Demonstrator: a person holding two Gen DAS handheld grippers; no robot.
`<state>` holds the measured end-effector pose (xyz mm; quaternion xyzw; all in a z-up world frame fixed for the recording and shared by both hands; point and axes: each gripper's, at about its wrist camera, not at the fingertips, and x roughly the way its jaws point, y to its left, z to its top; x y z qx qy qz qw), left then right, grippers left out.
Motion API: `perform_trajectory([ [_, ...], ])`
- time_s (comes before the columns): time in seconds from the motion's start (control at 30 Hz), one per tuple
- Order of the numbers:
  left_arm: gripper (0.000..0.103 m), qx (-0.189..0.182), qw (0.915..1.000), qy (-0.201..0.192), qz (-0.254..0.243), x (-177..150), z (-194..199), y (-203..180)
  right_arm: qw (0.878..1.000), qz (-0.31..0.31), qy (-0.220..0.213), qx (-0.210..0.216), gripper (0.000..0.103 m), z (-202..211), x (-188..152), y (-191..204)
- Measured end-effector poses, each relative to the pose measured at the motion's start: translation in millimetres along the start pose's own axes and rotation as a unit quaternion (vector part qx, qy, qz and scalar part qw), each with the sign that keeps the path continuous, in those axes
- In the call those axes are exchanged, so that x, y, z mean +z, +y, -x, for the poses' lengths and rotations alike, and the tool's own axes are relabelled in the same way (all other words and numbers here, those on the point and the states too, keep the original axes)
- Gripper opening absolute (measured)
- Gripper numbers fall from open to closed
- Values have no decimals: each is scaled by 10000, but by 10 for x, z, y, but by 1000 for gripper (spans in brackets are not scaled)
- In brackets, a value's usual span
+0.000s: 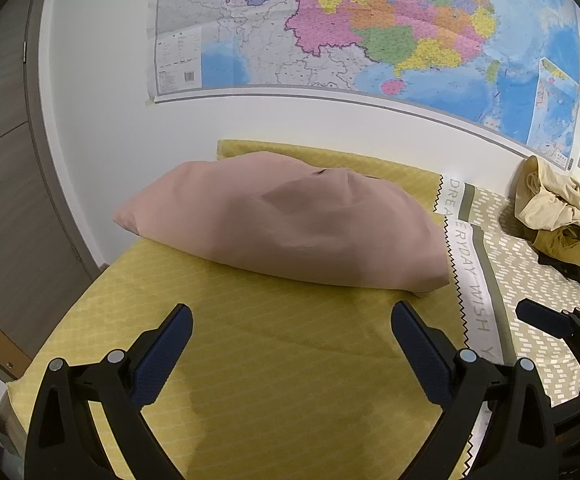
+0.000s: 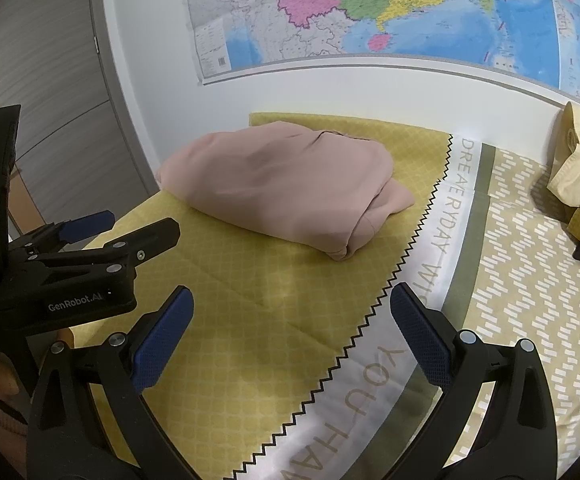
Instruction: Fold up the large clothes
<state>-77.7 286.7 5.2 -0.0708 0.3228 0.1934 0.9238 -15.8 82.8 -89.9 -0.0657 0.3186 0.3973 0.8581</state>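
Both open tongs hover well short of the folded pink garment.

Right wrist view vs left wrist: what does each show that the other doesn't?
Right wrist only: the pink garment's stacked folded edges at its right end, and the left gripper from the side. Left wrist only: the right gripper's fingertip at the frame edge, and the full unfolded clothes pile. Both: the garment on the yellow cloth, the wall map, both grippers open and empty.

A coloured map hangs on the white wall.
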Motion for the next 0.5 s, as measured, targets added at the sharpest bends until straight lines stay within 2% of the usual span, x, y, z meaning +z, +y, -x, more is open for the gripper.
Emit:
perform_trajectory([
  [0.13, 96, -24, 10000, -86, 23, -15, 20, -27, 10000, 11, -22, -31, 97, 24, -19, -1],
  [0.23, 96, -173, 9996, -160, -130, -29, 38, -115, 10000, -13, -30, -47, 97, 48, -35, -23],
  [0.43, 96, -508, 9985, 162, 98, -37, -42, -192, 9997, -147, -29, -174, 97, 111, -79, -139],
  [0.5, 96, -588, 9981, 195, 9, -40, -60, -268, 9995, -197, -32, -240, 97, 153, -107, -191],
])
